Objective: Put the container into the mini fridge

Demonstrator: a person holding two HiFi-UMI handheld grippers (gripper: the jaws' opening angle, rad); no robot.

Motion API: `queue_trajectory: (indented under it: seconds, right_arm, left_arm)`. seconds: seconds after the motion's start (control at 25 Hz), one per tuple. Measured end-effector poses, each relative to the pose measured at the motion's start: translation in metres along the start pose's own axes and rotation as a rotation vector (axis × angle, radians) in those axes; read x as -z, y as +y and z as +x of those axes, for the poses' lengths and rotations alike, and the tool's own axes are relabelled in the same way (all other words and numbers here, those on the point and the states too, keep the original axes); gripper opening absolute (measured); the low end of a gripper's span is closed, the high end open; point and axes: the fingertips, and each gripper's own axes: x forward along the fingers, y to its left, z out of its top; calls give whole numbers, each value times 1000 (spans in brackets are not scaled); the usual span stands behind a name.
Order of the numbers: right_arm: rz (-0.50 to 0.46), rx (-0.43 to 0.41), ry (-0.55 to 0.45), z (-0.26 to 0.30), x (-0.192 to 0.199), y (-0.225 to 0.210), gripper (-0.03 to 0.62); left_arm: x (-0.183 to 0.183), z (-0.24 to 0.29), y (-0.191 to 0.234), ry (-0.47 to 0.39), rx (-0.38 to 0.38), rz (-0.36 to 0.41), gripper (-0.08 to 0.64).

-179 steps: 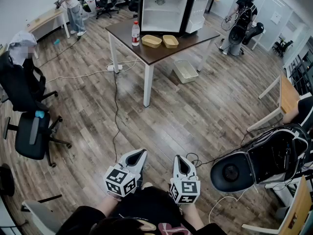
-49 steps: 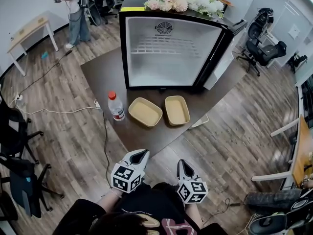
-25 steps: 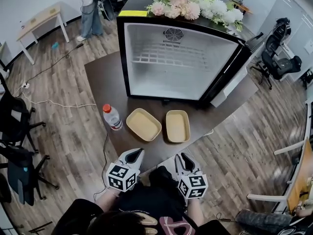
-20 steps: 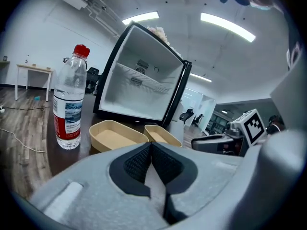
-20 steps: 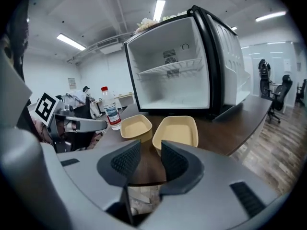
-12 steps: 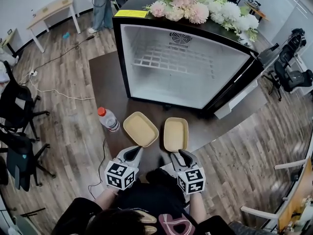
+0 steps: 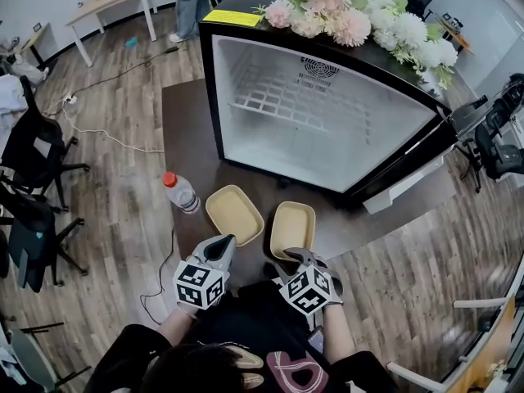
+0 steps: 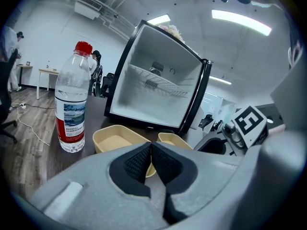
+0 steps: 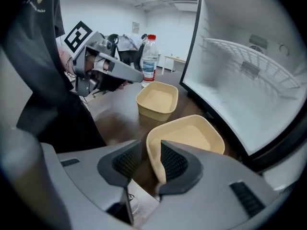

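Jaws of the right gripper (image 7: 291, 258), just opened wider, straddle the near rim of the container (image 7: 293, 229), ready to pinch it. It sits just before the open mini fridge (image 7: 327, 129). The left gripper (image 7: 221, 249) is closed and empty.

On the table (image 7: 184, 129), we see the left container (image 7: 234, 214) beside the right container (image 7: 293, 228), the mini fridge (image 7: 327, 113) at twelve o'clock, the bottle (image 7: 181, 192) at nine.

No wording can be read anywhere. The red, white and blue label (image 8: 70, 120) on the bottle (image 8: 72, 87) is too blurred to make out. The print on the yellow sticker (image 7: 227, 17) atop the mini fridge (image 7: 327, 129) is too small to read.
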Motion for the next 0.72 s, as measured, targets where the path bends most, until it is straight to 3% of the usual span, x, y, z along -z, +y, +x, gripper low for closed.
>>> queue_trajectory:
  seconds: [0.28, 0.52, 0.72]
  right_arm:
    - [-105, -114, 107, 18, 17, -1, 129]
    - [-157, -163, 131, 28, 21, -2, 100]
    - [-193, -163, 132, 31, 20, -11, 38]
  left_arm:
    - [-8, 1, 11, -52, -92, -38, 9]
    - [-14, 5, 16, -75, -141, -41, 9]
    - [-20, 8, 16, -94, -160, -34, 9]
